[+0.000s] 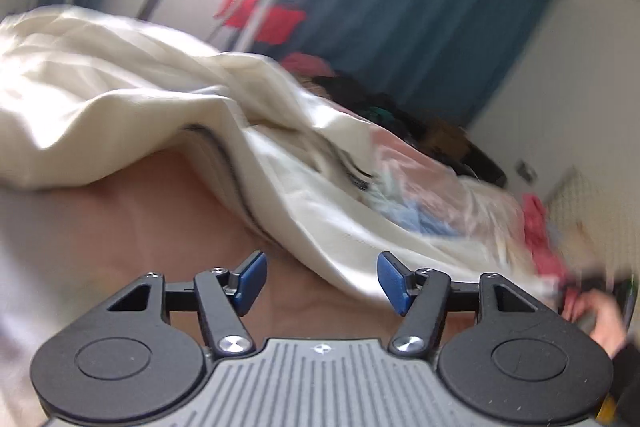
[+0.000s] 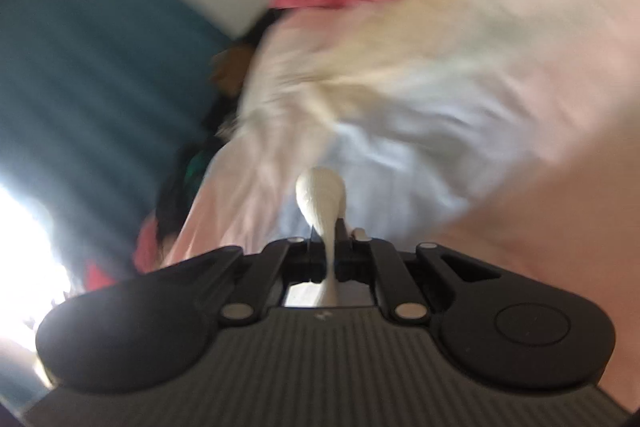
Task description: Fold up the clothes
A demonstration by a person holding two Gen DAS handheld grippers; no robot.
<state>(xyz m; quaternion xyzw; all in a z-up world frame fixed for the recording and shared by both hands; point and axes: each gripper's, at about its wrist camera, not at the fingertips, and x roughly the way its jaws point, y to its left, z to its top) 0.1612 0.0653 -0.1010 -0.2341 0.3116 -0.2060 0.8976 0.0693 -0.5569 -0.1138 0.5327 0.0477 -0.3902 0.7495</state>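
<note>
Two grips differ: left hand-held gripper [image 1: 322,281] gapes wide above the pink bed [image 1: 132,211], beside the cream garment [image 1: 120,83]; right hand-held gripper [image 2: 326,227] pinches a bunched fold of it.

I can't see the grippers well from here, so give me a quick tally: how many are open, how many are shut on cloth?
Open, holding nothing: 1, the left gripper, blue fingers spread apart over the pink sheet.
Shut on cloth: 1, the right gripper, pinching a bunched bit of cream garment.
Total: 2 grippers.
</note>
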